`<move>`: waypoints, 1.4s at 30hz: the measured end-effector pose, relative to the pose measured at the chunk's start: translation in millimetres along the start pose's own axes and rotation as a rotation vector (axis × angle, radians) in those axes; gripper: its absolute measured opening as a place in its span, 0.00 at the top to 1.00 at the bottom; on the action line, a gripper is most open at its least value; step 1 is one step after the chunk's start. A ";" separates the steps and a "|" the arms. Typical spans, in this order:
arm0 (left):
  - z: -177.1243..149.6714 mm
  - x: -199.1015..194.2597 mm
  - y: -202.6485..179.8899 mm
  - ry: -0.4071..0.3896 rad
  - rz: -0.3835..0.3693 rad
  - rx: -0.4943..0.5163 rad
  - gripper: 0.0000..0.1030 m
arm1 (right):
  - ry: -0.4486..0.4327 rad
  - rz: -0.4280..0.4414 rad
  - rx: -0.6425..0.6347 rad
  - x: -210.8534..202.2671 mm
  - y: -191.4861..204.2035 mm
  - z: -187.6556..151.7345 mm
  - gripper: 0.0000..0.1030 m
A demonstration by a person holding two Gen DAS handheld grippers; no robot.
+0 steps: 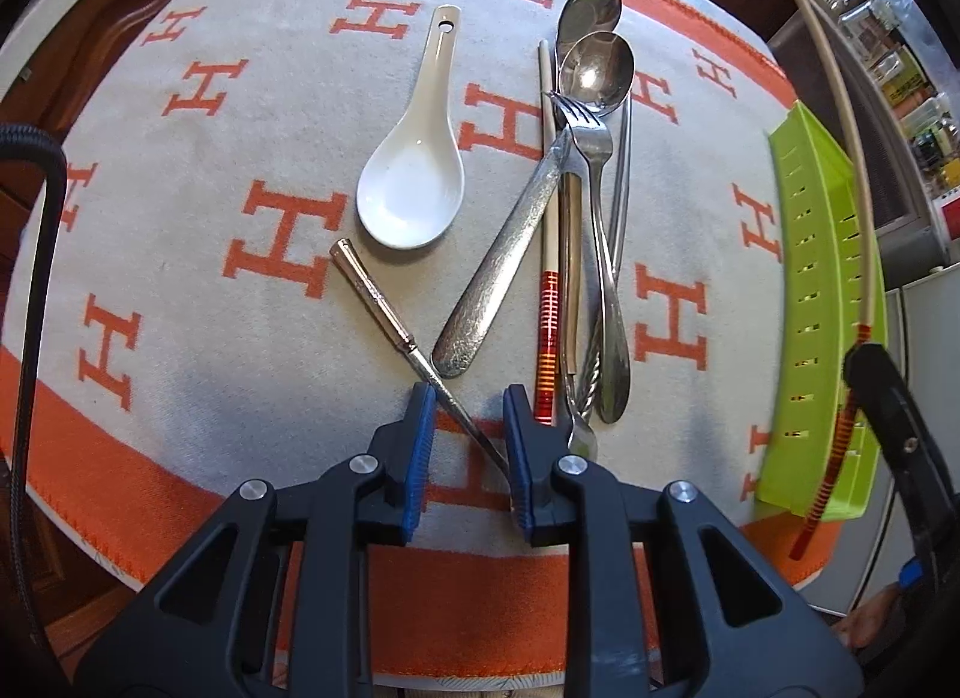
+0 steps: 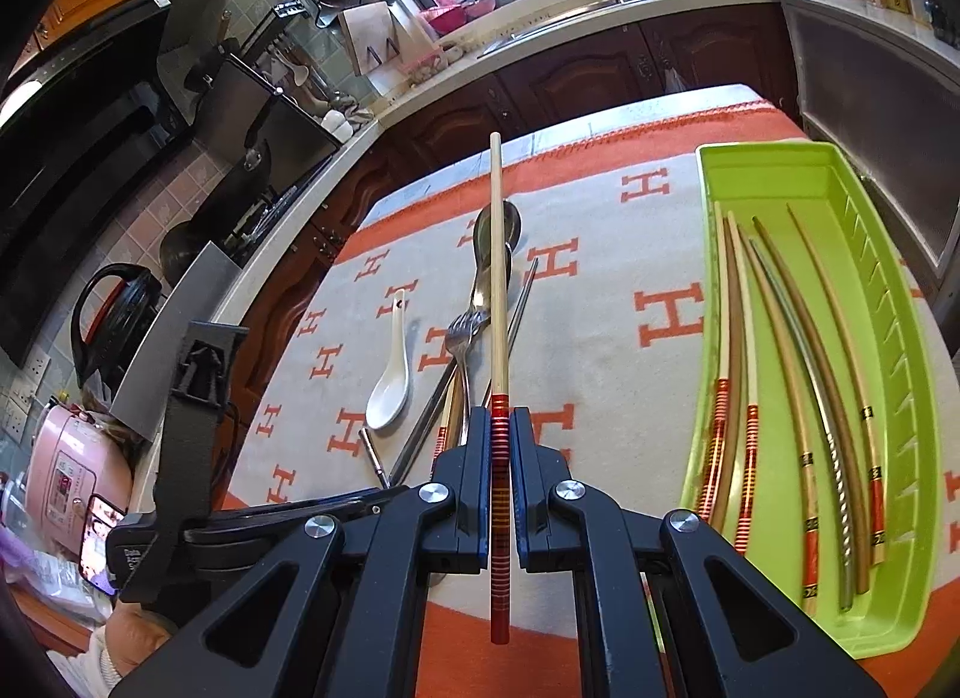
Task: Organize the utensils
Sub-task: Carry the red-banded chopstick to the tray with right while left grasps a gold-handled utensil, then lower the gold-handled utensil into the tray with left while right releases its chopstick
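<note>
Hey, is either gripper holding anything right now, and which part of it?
The right gripper clamps a chopstick by its red-striped handle end. The left gripper is open, holding nothing; a metal chopstick lies between its jaws.

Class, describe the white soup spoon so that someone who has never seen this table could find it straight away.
Start at the grey cloth with orange H letters that covers the table, and find the pile of metal cutlery near its middle. Just left of that pile, lying apart from it, is the white soup spoon. It alone is ceramic, short and deep-bowled, with a small hole at the end of its handle.
</note>
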State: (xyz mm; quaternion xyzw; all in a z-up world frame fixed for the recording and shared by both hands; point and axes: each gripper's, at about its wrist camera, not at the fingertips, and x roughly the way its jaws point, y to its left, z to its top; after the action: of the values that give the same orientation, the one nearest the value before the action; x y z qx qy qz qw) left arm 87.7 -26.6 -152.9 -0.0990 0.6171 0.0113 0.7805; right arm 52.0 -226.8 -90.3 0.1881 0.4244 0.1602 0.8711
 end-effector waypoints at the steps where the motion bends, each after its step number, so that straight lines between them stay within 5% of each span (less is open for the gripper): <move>1: -0.1 0.6 -4.5 -0.001 0.020 0.013 0.80 | -0.006 0.001 0.000 -2.2 -1.5 0.5 0.95; 6: -1.7 2.7 -10.8 -0.015 0.045 0.050 0.81 | -0.018 0.001 0.023 -10.2 -15.1 1.3 0.95; 9: -4.2 1.7 -4.1 -0.023 0.042 0.057 0.89 | -0.018 -0.008 0.042 -11.1 -24.4 2.2 0.95; 15: 2.2 0.2 38.9 0.010 -0.133 -0.073 0.98 | -0.026 -0.046 0.106 -18.2 -55.2 2.4 0.95; 23: 6.9 -19.2 58.0 -0.036 -0.170 -0.093 0.99 | -0.018 -0.128 0.190 -17.1 -100.0 1.7 0.95; 36: 9.1 -79.2 -11.5 -0.111 -0.296 0.100 0.99 | 0.042 -0.239 0.235 -7.4 -129.1 3.6 0.93; 42: 18.6 -95.6 -72.8 -0.121 -0.368 0.209 0.99 | -0.017 -0.229 0.230 -24.6 -122.4 -2.4 0.78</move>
State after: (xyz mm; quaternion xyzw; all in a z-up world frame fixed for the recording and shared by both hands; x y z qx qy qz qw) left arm 93.0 -84.7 -46.3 -0.1278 0.5386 -0.1895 0.8109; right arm 50.3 -344.6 -131.7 0.2385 0.4512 0.0085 0.8599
